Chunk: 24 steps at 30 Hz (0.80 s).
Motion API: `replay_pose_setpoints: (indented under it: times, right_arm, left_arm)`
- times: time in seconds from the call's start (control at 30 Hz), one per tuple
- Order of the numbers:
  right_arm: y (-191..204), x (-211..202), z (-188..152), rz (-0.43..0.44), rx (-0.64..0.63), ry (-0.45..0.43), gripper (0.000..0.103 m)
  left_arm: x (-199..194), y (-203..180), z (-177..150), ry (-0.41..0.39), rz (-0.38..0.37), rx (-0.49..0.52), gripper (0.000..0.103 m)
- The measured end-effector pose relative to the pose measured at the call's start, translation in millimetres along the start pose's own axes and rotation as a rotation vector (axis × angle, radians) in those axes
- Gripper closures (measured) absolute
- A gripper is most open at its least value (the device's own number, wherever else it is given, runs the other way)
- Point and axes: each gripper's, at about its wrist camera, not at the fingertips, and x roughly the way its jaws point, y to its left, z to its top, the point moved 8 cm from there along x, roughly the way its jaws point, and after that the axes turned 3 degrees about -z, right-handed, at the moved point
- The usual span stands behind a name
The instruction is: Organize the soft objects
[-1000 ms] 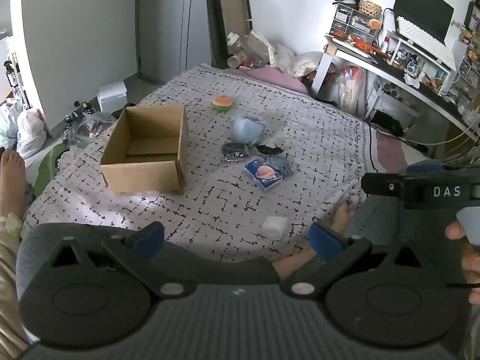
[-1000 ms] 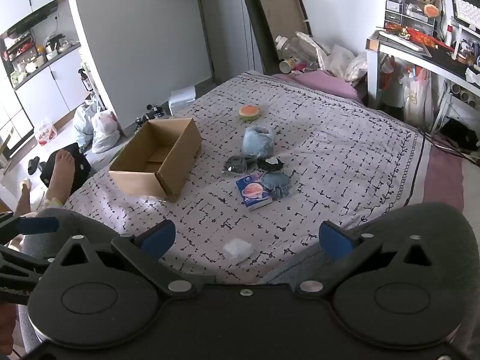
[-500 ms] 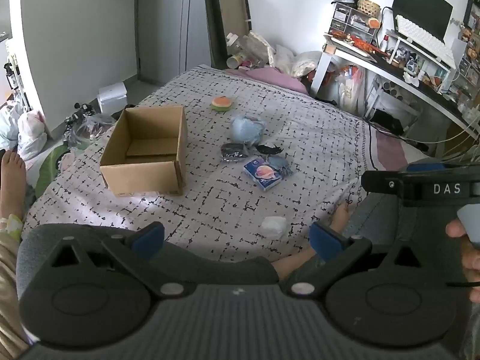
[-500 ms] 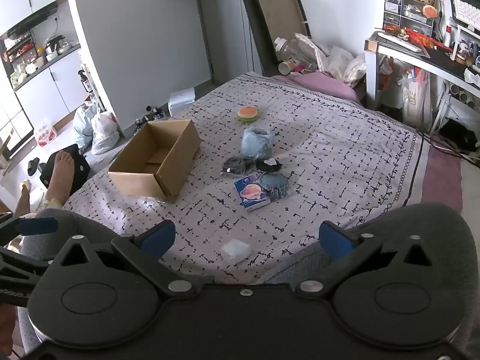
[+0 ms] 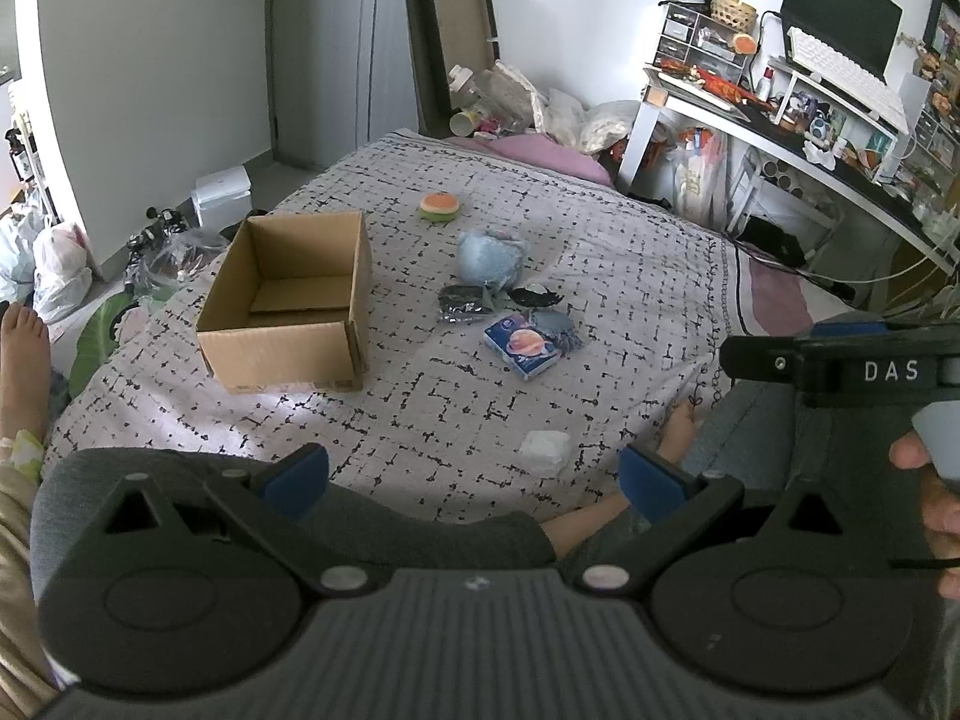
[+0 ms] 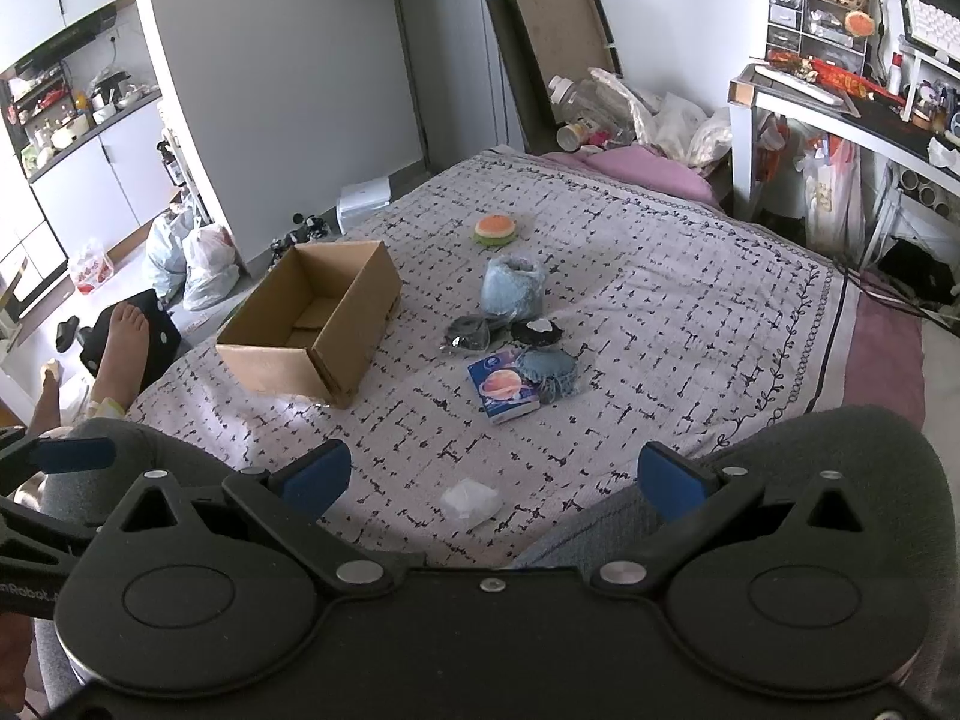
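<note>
An open cardboard box (image 5: 288,306) (image 6: 312,324) stands on the patterned bedspread (image 5: 630,276) (image 6: 690,300), and nothing shows inside it. To its right lie soft items: an orange-and-green burger plush (image 5: 440,206) (image 6: 495,229), a pale blue plush (image 5: 489,258) (image 6: 513,291), a dark bagged item (image 5: 462,303) (image 6: 468,333), a black-and-white piece (image 5: 531,296) (image 6: 536,332), a blue tissue pack (image 5: 522,347) (image 6: 504,390) and a grey-blue cloth (image 6: 547,369). A white crumpled tissue (image 5: 545,450) (image 6: 471,501) lies nearest. My left gripper (image 5: 474,471) and right gripper (image 6: 495,474) both hover open and empty at the near bed edge.
The person's knees (image 6: 810,480) and bare foot (image 5: 24,336) frame the near edge. A cluttered desk (image 5: 810,138) stands at right. Bags (image 6: 198,258) and a white bin (image 5: 222,195) sit on the floor left of the bed; a flattened carton (image 6: 552,48) leans on the far wall.
Both cameras have drifted back slightly, so the items sit a touch higher in view. Nothing on the bed has moved, and both grippers stay open.
</note>
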Motion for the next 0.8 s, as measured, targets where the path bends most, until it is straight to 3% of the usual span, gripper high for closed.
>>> replay_pose_setpoints:
  times: [0.8]
  right_arm:
    - [0.7, -1.1, 0.9, -0.005, -0.004, 0.003, 0.000]
  left_arm:
    - [2.2, 2.9, 2.4, -0.006, -0.009, -0.012, 0.001]
